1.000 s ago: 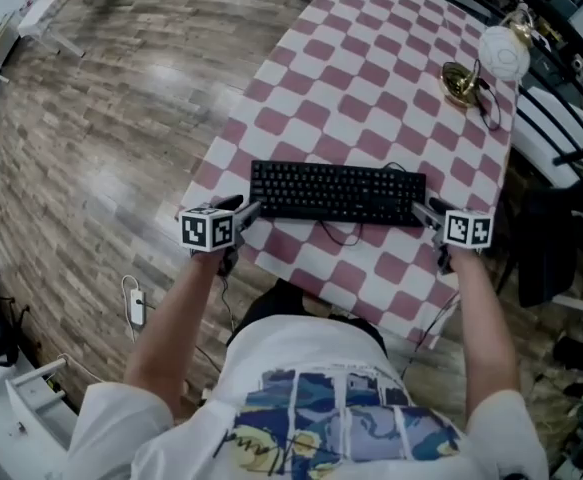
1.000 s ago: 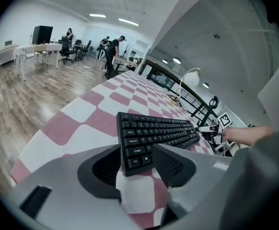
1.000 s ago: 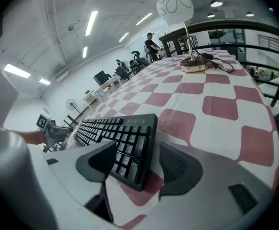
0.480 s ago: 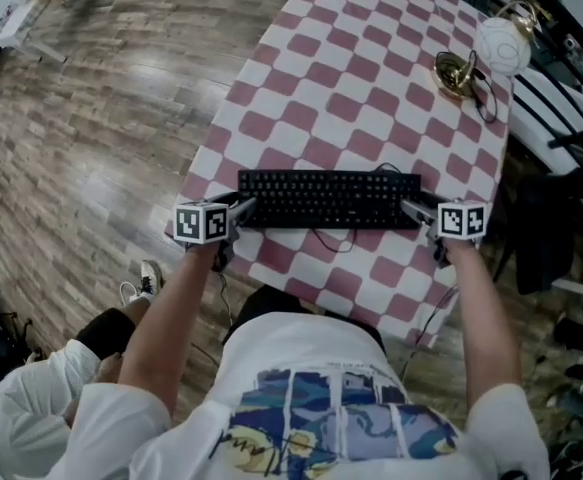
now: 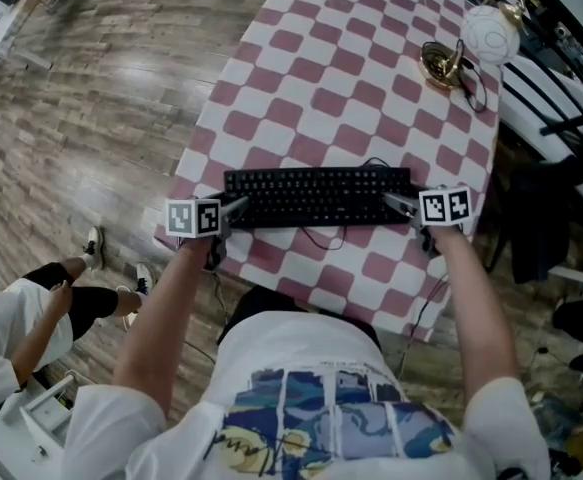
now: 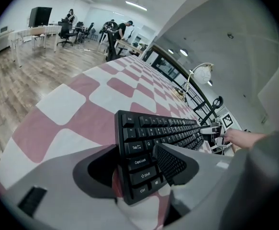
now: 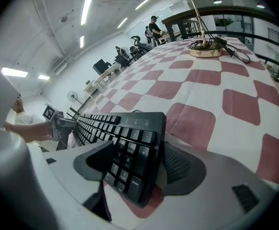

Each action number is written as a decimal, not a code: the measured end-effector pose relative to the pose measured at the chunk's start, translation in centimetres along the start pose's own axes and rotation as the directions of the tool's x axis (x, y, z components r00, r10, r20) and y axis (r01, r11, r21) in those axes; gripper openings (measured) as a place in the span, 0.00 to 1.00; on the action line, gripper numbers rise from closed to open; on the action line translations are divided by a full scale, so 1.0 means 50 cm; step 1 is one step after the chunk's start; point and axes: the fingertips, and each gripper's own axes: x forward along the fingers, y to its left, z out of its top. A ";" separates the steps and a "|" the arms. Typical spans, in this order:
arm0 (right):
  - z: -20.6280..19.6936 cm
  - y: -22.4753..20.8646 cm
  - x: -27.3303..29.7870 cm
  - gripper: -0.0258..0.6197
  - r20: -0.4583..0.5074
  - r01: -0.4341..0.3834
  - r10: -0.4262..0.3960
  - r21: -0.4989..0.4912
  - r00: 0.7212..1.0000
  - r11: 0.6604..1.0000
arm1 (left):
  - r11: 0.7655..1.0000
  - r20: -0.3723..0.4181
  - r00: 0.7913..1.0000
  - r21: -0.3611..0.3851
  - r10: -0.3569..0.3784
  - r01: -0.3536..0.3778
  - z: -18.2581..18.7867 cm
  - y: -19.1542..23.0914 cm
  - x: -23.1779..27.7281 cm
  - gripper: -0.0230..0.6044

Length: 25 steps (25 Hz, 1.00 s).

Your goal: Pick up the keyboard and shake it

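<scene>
A black keyboard (image 5: 316,196) lies flat across the near part of the pink-and-white checked tablecloth (image 5: 321,68). My left gripper (image 5: 233,208) straddles its left end, and my right gripper (image 5: 399,206) straddles its right end. In the left gripper view the Ctrl and Shift end of the keyboard (image 6: 163,131) sits between the jaws of the left gripper (image 6: 134,152), which are opening, with a gap beside the lower jaw. In the right gripper view the number-pad end (image 7: 125,143) sits loosely between the wide jaws of the right gripper (image 7: 141,157).
A lamp with a gold base (image 5: 441,66) and a white globe (image 5: 489,36) stands at the table's far right corner. The keyboard's cable (image 5: 321,236) loops toward the near edge. Black chairs (image 5: 551,228) stand to the right. A seated person (image 5: 21,318) is on the floor at left.
Both grippers stay at the keyboard's ends and the keyboard stays on the cloth. The view has drifted, and a person has come into sight at lower left.
</scene>
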 end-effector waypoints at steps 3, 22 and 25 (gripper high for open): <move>-0.001 0.001 0.001 0.54 -0.006 0.027 -0.027 -0.003 1.000 1.000 | 1.000 -0.013 1.000 0.004 0.024 -0.024 -0.002 0.001 0.001 0.44; 0.048 0.030 -0.046 0.51 0.097 0.103 -0.089 -0.146 0.991 0.984 | 0.997 0.111 0.991 0.026 0.076 -0.079 0.028 -0.024 -0.046 0.43; 0.065 0.042 -0.067 0.50 0.143 0.114 -0.089 -0.176 0.986 0.978 | 0.996 0.151 0.986 0.040 0.077 -0.084 0.040 -0.038 -0.064 0.43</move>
